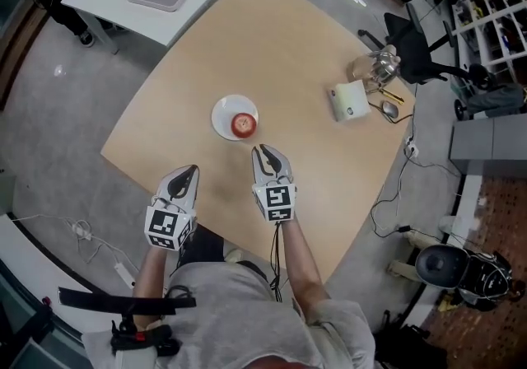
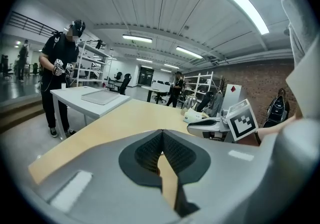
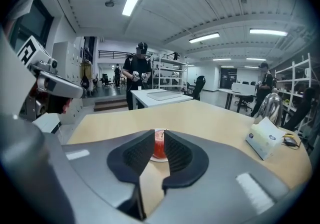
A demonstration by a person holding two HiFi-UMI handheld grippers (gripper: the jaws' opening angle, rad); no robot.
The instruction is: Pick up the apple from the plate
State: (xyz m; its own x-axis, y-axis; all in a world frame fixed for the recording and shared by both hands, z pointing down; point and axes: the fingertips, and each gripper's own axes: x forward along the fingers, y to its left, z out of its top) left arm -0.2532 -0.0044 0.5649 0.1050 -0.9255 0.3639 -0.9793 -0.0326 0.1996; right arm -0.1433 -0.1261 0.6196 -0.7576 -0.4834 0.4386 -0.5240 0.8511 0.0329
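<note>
Sitting on the white plate, the apple is lying just ahead of the right gripper, showing through the narrow gap between its jaws, which are gripping nothing. Off to that gripper's left and farther back from the plate, the left gripper is hovering over the tan table, jaws closed and empty. A tissue box is standing well off to the right.

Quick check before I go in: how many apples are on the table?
1. The red apple sits on the white plate near the middle of the wooden table, toward the plate's right edge in the head view. No other shows.
</note>
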